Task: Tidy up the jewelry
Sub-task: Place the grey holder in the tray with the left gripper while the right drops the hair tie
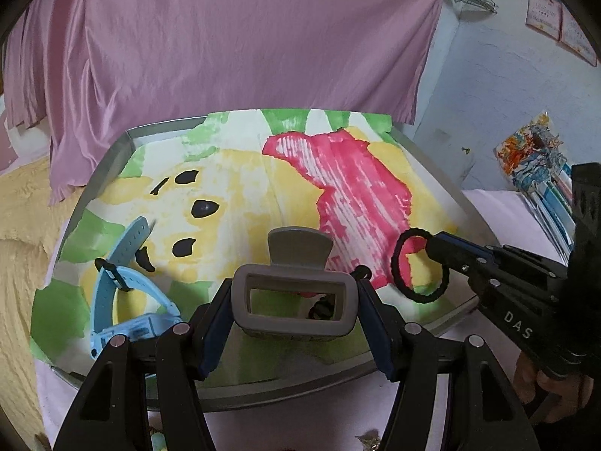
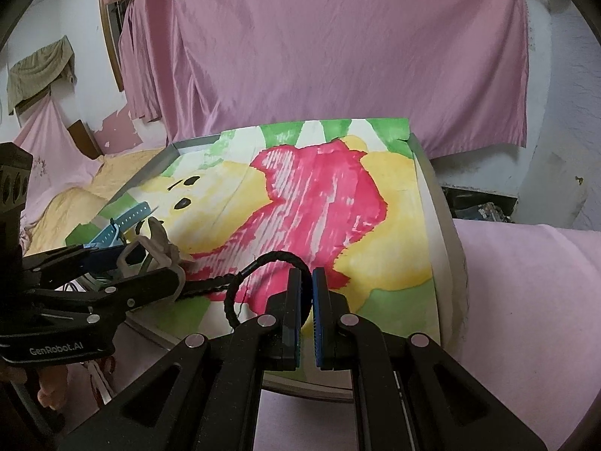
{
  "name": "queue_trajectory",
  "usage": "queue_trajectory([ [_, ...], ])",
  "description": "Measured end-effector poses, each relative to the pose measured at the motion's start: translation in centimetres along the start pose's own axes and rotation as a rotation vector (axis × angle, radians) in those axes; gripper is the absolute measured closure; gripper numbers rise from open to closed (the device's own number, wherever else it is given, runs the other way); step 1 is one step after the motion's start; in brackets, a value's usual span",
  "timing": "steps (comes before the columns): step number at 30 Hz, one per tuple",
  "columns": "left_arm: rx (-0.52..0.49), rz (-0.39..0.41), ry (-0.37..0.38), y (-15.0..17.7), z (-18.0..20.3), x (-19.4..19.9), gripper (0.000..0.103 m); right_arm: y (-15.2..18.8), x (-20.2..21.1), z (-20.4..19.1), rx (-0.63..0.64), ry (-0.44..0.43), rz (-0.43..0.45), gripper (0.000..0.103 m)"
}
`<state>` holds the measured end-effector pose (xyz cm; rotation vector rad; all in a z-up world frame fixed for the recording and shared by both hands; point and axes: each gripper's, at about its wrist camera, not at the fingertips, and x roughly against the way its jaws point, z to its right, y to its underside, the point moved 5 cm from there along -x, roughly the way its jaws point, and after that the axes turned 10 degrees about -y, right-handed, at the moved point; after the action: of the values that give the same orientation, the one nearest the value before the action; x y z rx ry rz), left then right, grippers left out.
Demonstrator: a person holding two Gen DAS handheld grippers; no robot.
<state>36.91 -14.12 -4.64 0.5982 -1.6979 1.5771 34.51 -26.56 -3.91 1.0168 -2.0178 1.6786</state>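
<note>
Left gripper (image 1: 295, 302): clamped on grey claw hair clip (image 1: 295, 297), pads pressed to both sides of clip body. Clip sits dead centre between the fingers, rectangular frame toward the camera, flared grey tab (image 1: 300, 242) pointing away over the surface. Held low over near edge of surface (image 1: 112, 158), contact with cloth not discernible.

Right gripper (image 2: 307, 276): clenched on black hair tie (image 2: 263, 259), pads nearly together with tie pinched at the tips. Loop hangs out to the left of the fingers, drooping toward the cloth; in left wrist view same tie (image 1: 419, 263) dangles off gripper tip as a full ring over the red patch, lower arc at or near the cloth.

Light-blue watch (image 1: 124, 285): lying on cartoon-print cloth (image 1: 233, 176) at left near corner of surface, strap curved up and away, just beside left finger of left gripper, apart from it. In right wrist view, seen partly behind left gripper.

Small dark item visible through clip frame (image 1: 321, 308), too hidden to identify.

Hand (image 1: 552, 383) under right gripper handle, lower right. Pink curtain (image 1: 244, 37) behind surface.
</note>
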Motion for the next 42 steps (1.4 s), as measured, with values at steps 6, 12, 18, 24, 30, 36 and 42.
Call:
queue_trajectory([
  [6,0.005,-0.001,0.006,-0.1,0.1,-0.2,0.042,0.2,-0.4,0.8,-0.035,0.017,-0.025,0.093],
  [12,0.023,0.009,0.022,-0.2,-0.1,0.2,0.032,0.1,0.2,0.7,-0.029,0.024,-0.005,0.075],
  [18,0.044,0.044,0.023,-0.4,-0.4,1.5,0.029,-0.1,1.9,1.2,-0.040,0.034,0.048,0.059],
  [24,0.080,0.111,0.009,-0.6,-0.9,3.6,0.024,-0.1,4.2,0.7,-0.029,0.019,0.118,0.046],
  [30,0.094,0.191,-0.017,0.1,-1.3,6.2,0.019,0.0,6.9,-0.1,-0.019,0.032,0.198,0.031],
  [36,0.132,0.302,-0.051,1.2,-2.6,9.5,0.006,0.5,9.5,-1.0,-0.011,0.041,0.272,0.018],
  [42,0.171,0.397,-0.084,2.6,-4.0,12.4,0.001,1.7,11.8,-2.4,-0.006,0.027,0.342,0.003],
])
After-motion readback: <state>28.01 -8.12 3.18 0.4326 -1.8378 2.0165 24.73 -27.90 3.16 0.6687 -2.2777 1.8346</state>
